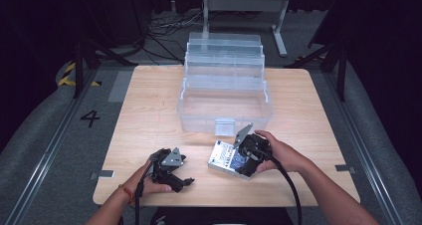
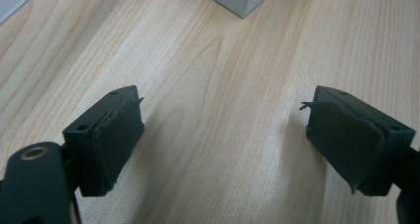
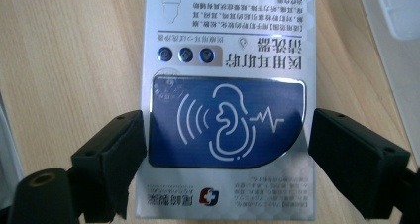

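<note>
A: Where's the box?

B: Flat on the desk, just before the clear open bin. Right tongs spread, straddling it, pads not pressing that I can tell.

A: Left tongs?

B: Spread wide, nothing between, over bare wood.

A: Step?

B: Likely the pickup. Next: pinch the box's sides, lift it into the bin.

Glossy cardboard box with a shiny blue panel, on a matt light wood-grain table, near a clear plastic case.

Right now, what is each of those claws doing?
Left gripper: open, nothing between its jaws.
Right gripper: jaws either side of the white box; grip cannot be told.
</note>
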Available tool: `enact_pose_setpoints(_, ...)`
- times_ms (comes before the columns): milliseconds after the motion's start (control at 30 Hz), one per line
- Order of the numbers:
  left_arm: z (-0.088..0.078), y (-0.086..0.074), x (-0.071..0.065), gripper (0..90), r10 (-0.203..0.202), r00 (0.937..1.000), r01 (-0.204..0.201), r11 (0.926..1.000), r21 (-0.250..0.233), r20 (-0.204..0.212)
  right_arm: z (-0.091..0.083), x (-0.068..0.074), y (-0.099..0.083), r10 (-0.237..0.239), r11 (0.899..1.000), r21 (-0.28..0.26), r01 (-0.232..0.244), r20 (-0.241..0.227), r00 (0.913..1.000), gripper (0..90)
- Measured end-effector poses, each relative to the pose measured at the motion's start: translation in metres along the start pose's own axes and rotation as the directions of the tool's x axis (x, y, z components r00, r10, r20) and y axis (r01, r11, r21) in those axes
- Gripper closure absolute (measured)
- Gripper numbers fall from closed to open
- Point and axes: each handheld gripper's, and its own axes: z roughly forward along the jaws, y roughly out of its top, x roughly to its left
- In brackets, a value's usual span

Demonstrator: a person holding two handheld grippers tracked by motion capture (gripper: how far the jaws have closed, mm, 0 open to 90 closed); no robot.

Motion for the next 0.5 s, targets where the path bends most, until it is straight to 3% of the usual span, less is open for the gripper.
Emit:
enact_pose_setpoints(233,0.0,0.0,0.0,12.6,0.001,1.0,-0.001,1.0,-0.001,0.001,0.009,-0.012,0.011,0.047,0.995,0.093,-0.04,-0.079,0.9958,3.3)
enact_pose_setpoints(333,0.0,0.001,0.0,12.2,-0.003,1.0,0.003,1.0,0.005,-0.003,0.014,-0.01,0.011,0.034,0.993,0.118,-0.025,-0.072,0.9968,3.3)
enact_pose_setpoints(400,0.001,0.001,0.001,12.0,-0.001,1.0,0.001,1.0,0.003,0.003,0.022,-0.005,0.01,-0.015,0.988,0.15,0.021,-0.042,0.999,2.7)
enact_pose_setpoints(500,0.001,0.002,0.002,12.1,0.005,0.9999,-0.005,0.9999,0.013,0.01,0.027,-0.001,0.007,-0.016,0.99,0.143,0.021,-0.036,0.9992,3.0)
